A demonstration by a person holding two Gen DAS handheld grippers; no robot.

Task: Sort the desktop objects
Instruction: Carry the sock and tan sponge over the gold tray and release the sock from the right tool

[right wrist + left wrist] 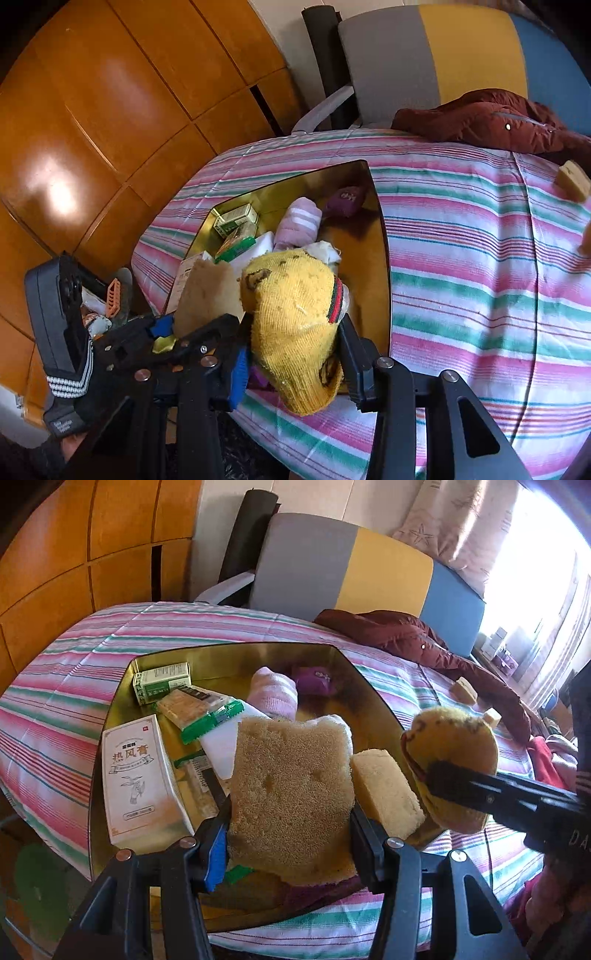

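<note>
While hovering over the gold tray (122, 746) on the striped bed (461, 266), gripped a brown cat-shaped sponge (291, 794) in the left tool (290, 827) above the tray's near end. Clamped a yellow sock (295, 325) in the right tool (293, 365), just beside the sponge, by the tray's right rim.

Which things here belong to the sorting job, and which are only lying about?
Part of the job:
- gold tray
- brown sponge, in the left gripper
- yellow sock, in the right gripper
- white box, green box, pink sock, already in the tray

Lying about:
- maroon jacket
- chair
- wooden cabinet
</note>
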